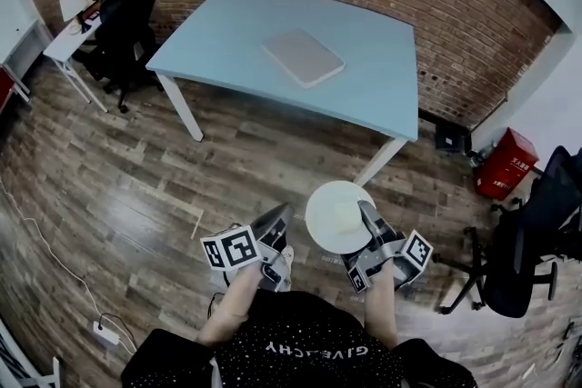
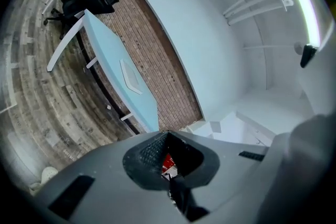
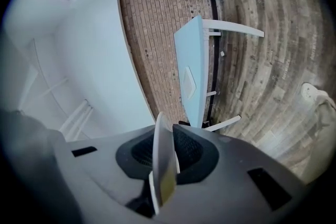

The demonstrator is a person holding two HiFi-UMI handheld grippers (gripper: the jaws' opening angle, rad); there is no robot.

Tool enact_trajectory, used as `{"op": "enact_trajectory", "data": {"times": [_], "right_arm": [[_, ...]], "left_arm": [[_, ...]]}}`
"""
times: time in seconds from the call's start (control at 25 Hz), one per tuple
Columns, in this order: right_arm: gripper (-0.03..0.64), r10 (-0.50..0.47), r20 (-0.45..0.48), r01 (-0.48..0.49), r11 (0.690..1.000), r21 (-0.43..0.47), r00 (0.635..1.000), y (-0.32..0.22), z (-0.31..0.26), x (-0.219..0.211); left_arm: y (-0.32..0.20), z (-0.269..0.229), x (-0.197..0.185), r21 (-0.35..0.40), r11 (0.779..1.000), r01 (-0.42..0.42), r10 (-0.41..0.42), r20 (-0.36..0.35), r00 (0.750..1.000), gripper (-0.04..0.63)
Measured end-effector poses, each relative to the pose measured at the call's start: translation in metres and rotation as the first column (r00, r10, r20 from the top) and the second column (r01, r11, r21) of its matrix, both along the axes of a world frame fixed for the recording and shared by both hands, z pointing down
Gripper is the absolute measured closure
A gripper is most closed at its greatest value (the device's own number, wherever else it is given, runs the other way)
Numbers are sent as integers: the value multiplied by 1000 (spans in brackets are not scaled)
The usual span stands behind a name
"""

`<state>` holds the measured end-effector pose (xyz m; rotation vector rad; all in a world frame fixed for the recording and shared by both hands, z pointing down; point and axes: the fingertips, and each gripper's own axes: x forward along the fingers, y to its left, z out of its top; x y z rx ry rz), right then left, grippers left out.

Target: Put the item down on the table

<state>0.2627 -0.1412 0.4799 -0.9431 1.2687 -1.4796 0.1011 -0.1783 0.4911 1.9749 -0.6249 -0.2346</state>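
Plate (image 3: 164, 166) (lower rim) vanishes between the jaws.

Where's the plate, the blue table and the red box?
plate (image 1: 333, 213), head view, middle of its white face.
table (image 1: 227, 39), head view, bare blue top.
red box (image 1: 506, 163), head view, middle of its side.

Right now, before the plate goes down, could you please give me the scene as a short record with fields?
item: white plate, held in the air, not on the table
right gripper: shut on the plate's rim; the plate stands edge-on between the fingers
left gripper: shut, nothing in it
table: light blue, ahead of the person, apart from both grippers
on table: one flat pale pad
task state: plate not yet set down
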Motion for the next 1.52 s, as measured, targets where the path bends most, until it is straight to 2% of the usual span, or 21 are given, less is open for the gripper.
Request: {"op": "enact_trajectory", "data": {"times": [0.28, 0.56, 0.92, 1.16, 1.28, 1.52], "right_arm": [[565, 18, 7, -18, 1000, -14, 1000, -87, 3, 15], [565, 13, 9, -12, 999, -34, 1000, -147, 9, 20], [565, -4, 23, 5, 999, -47, 1000, -188, 12, 13], [565, -53, 17, 54, 997, -56, 998, -214, 7, 6], [565, -74, 17, 75, 995, -59, 997, -229, 11, 5], [565, -93, 31, 95, 993, -71, 995, -269, 20, 8]], "left_arm": [[-88, -2, 18, -6, 1000, -16, 16, -9, 1000, 586], [-149, 0, 22, -17, 1000, -10, 10, -9, 1000, 586], [-177, 0, 19, -39, 999, -9, 8, -25, 1000, 586], [-192, 5, 8, -69, 996, 50, -53, -38, 998, 586], [-200, 3, 13, -62, 997, 52, -55, -50, 997, 586], [-238, 11, 8, -66, 993, 94, -97, -36, 995, 586]]}}
